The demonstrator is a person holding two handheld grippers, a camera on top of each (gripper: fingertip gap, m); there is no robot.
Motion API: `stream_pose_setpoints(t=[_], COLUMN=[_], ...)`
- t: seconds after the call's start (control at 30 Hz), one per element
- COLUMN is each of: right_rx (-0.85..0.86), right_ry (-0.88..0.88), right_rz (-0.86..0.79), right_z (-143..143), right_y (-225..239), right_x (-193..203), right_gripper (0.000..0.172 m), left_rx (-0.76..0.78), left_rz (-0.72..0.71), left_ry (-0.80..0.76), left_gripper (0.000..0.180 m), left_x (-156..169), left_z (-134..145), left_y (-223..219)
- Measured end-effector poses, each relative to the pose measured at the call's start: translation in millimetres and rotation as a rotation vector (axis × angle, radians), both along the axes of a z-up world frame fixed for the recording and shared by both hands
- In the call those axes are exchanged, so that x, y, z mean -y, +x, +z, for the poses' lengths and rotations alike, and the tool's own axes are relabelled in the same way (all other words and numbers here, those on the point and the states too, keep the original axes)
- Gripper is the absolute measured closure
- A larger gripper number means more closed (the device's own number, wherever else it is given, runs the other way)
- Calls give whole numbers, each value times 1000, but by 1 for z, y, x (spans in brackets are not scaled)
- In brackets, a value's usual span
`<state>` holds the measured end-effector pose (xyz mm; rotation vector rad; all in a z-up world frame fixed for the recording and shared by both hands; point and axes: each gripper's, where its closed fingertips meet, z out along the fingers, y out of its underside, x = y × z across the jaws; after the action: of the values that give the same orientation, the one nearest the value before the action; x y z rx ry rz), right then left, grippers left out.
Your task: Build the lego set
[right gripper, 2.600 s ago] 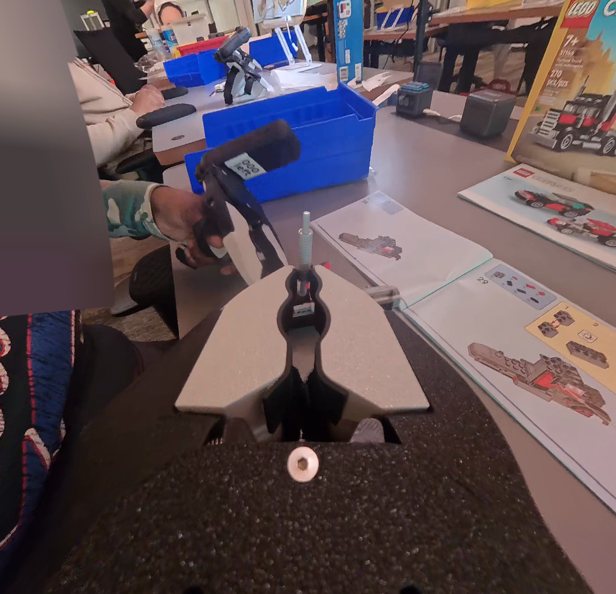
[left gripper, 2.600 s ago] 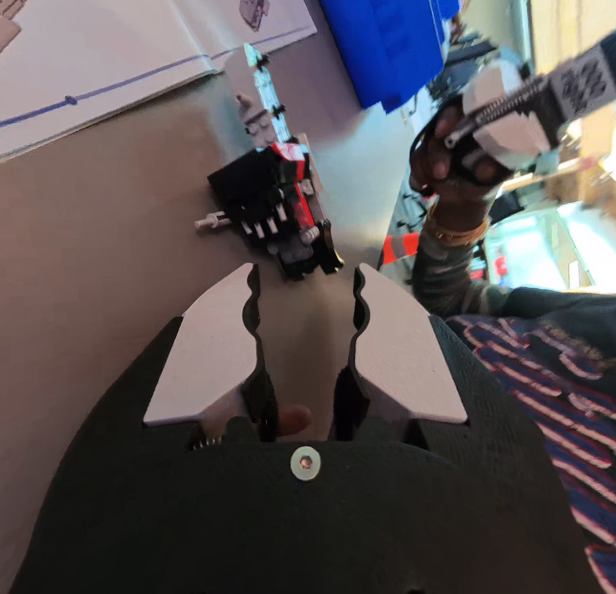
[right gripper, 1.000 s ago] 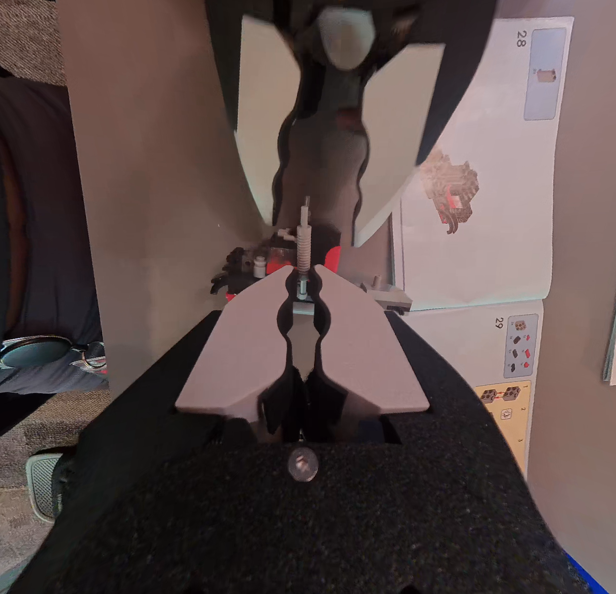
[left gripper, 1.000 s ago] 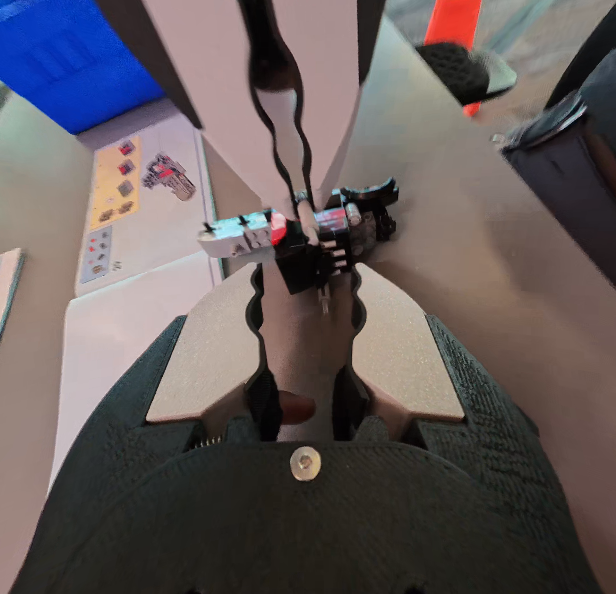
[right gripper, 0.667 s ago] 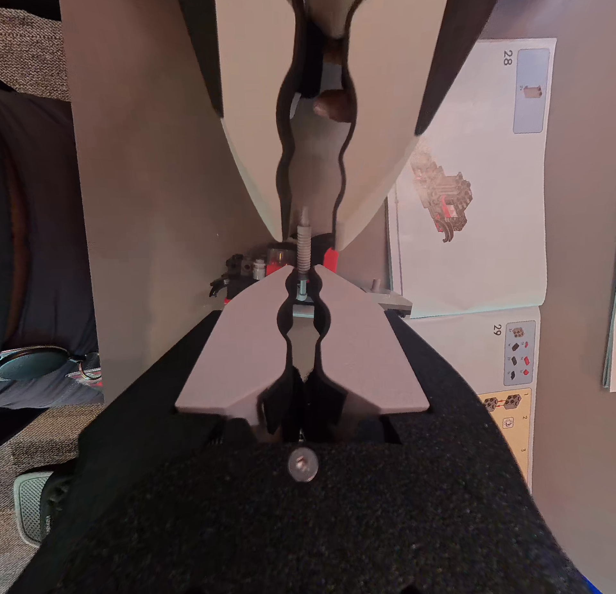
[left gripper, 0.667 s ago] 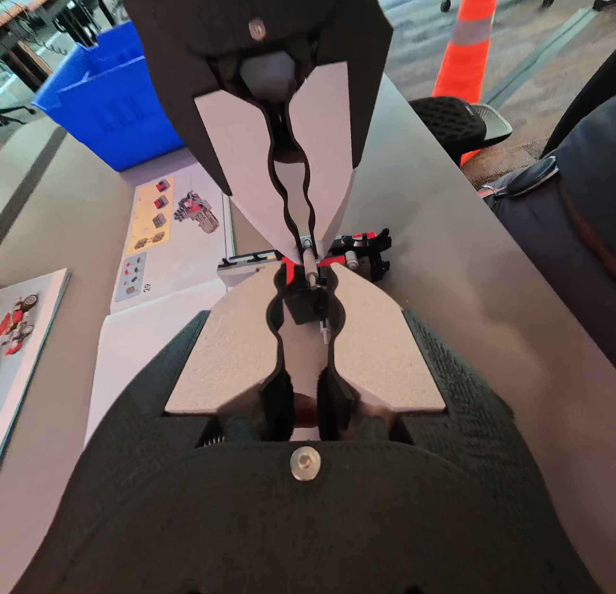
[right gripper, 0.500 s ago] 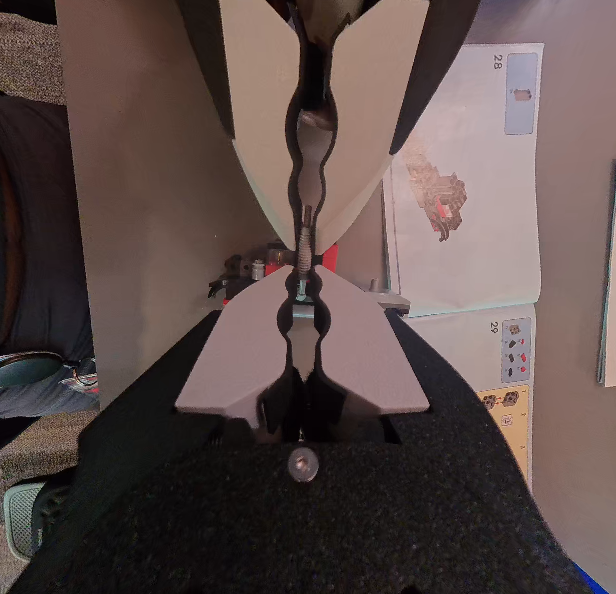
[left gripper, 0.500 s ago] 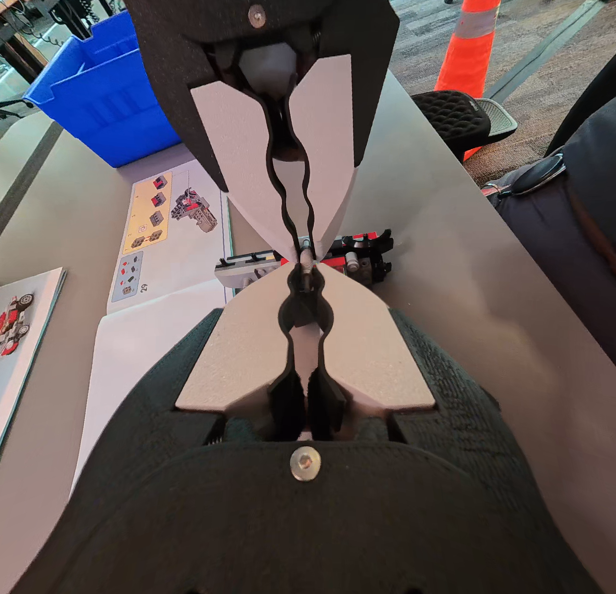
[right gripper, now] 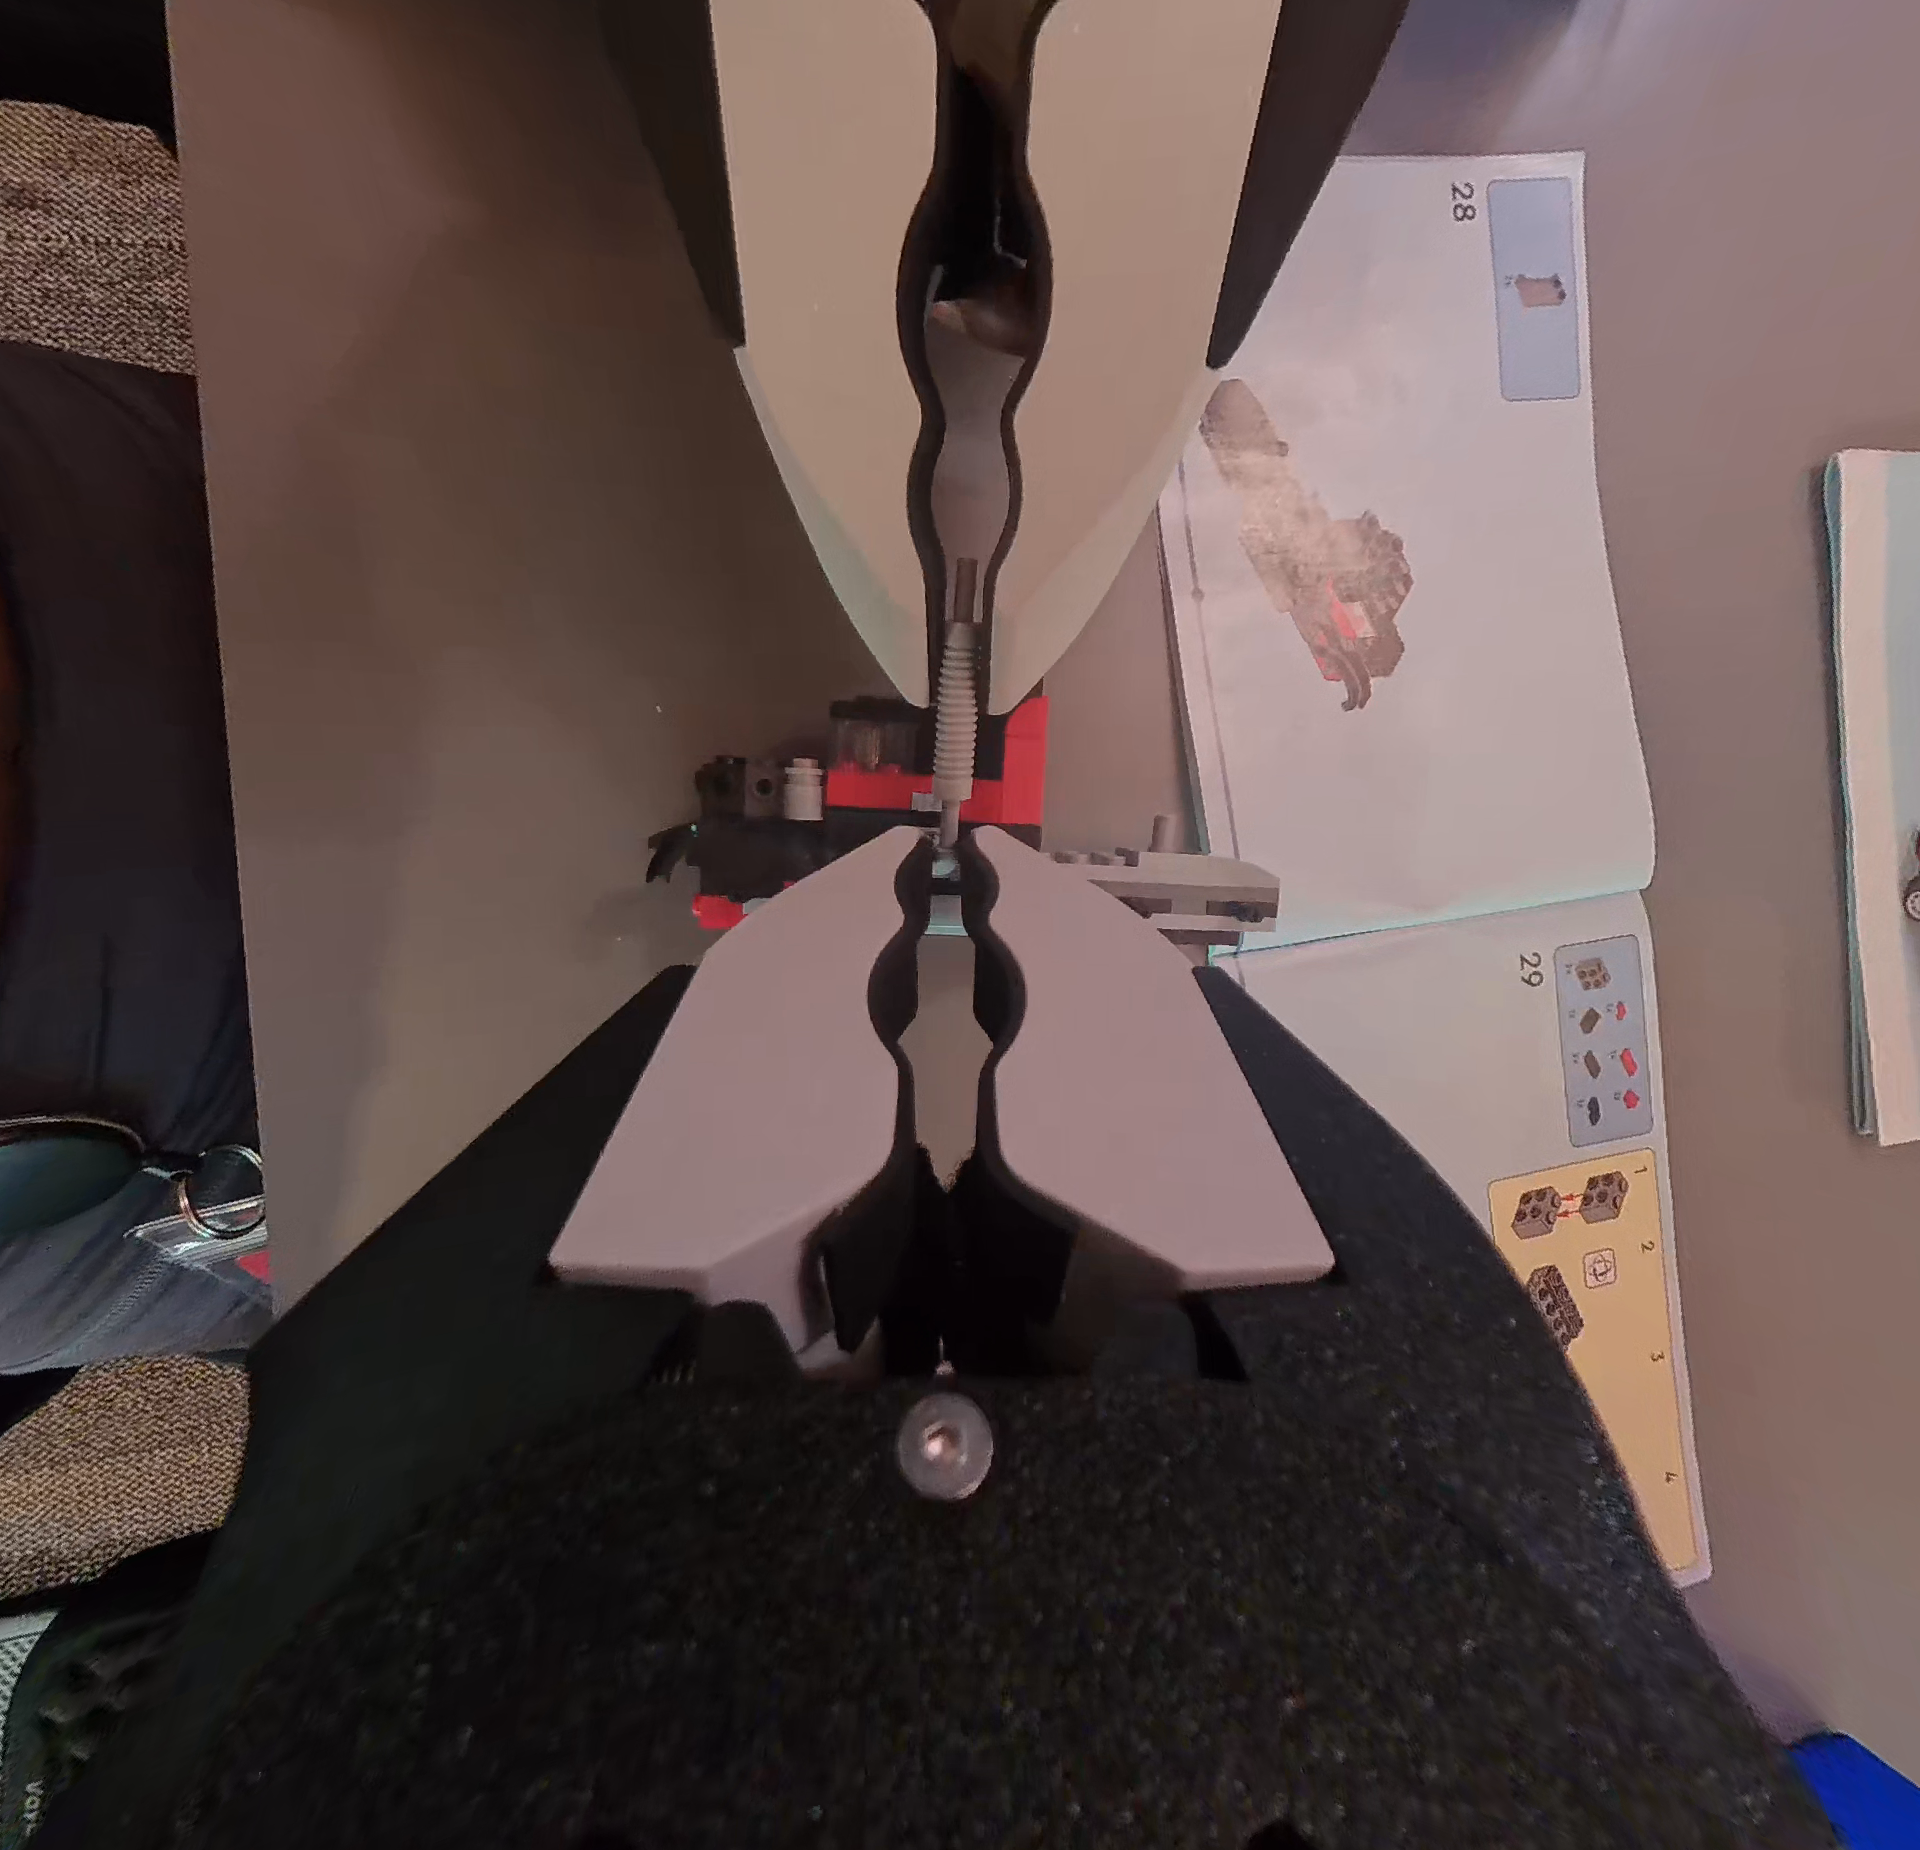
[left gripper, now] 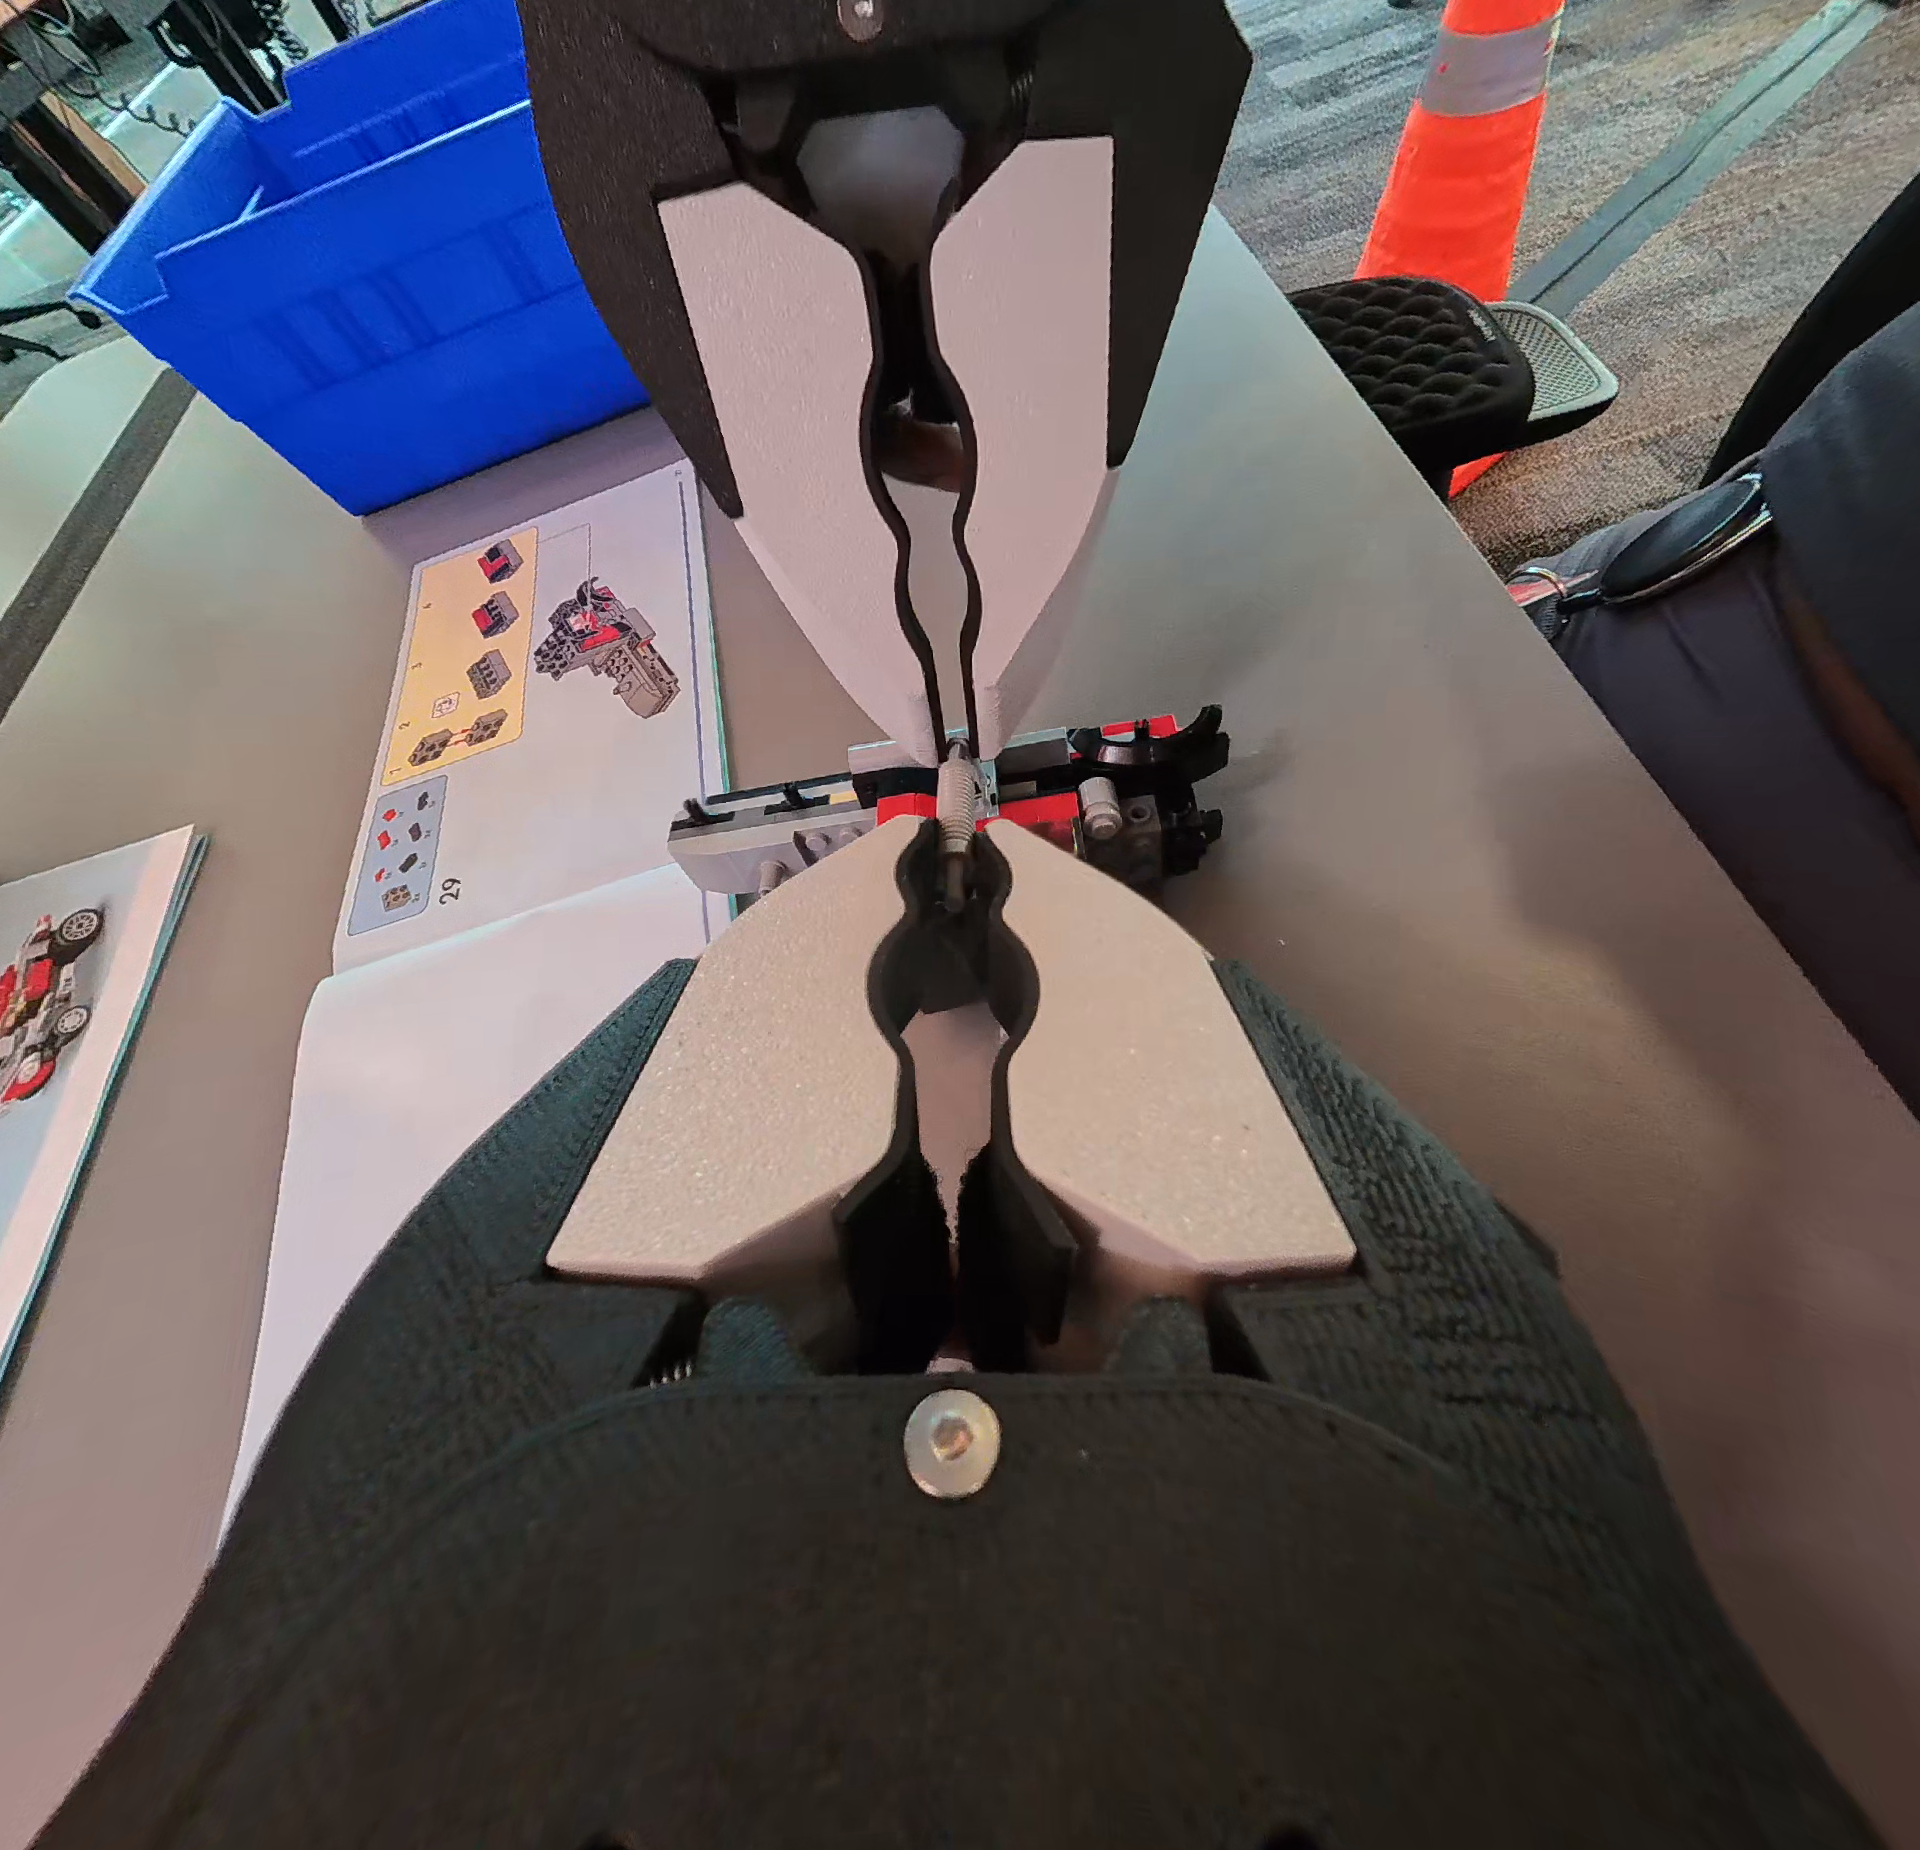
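Since earlier, left gripper (left gripper: 954, 844) closed; both jaws clamp ribbed grey rod (right gripper: 954, 725) tip-to-tip.

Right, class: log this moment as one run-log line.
left tongs: shut on ribbed grey pin | right tongs: shut on pin's other end | below: brick model on table

Light grey ribbed rod (left gripper: 954, 790), blue bin (left gripper: 384, 273)

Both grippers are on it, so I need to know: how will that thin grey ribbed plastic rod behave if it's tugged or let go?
The thin grey ribbed plastic rod looks straight between the left gripper and right gripper, so probably stiff. Being so slender, it is likely light, and might snap if bent. Its round shaft would probably roll on the grey table if released.
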<state>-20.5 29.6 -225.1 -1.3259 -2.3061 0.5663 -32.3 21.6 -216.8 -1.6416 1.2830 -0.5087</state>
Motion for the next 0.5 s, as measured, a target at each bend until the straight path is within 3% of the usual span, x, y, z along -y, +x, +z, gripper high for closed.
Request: stream_pose_setpoints(t=[0.23, 0.43, 0.5], right_rx=[-9, -34, -40], right_ry=[109, 91, 107], right_rz=[-15, -31, -27], right_z=[0, 0, 0], right_y=[-2, -3, -4], right_x=[-1, -1, 0], right_gripper=[167, 167, 167], left_rx=[-32, 4, -5], left_rz=[-4, 1, -1], left_ry=[5, 0, -10], left_gripper=[173, 165, 170], left_x=[-1, -2, -2], left_z=[-7, -3, -5], left_y=[-4, 3, 5])
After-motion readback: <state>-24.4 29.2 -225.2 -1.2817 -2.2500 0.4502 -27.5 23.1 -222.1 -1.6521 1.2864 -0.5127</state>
